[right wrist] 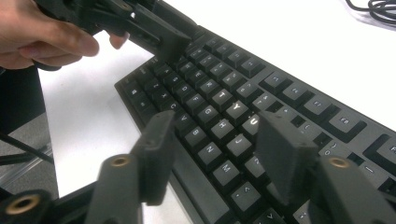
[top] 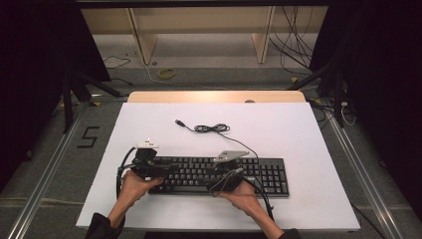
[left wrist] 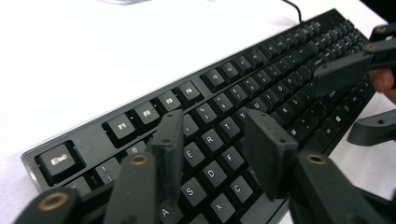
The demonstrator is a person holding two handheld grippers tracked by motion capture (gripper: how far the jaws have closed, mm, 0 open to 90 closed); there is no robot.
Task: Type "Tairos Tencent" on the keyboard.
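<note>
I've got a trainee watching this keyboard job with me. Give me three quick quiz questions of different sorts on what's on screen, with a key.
1. True or false: the left tongs are shut on a key of the keyboard.
2. Multiple choice: the USB plug lies A) on the white table, unplugged; B) held in the right tongs; C) off the table.
3. Fill in: both tongs hang over the keyboard's ____ keys.

Key: 1 false, both are open; 2 A; 3 letter.
</note>
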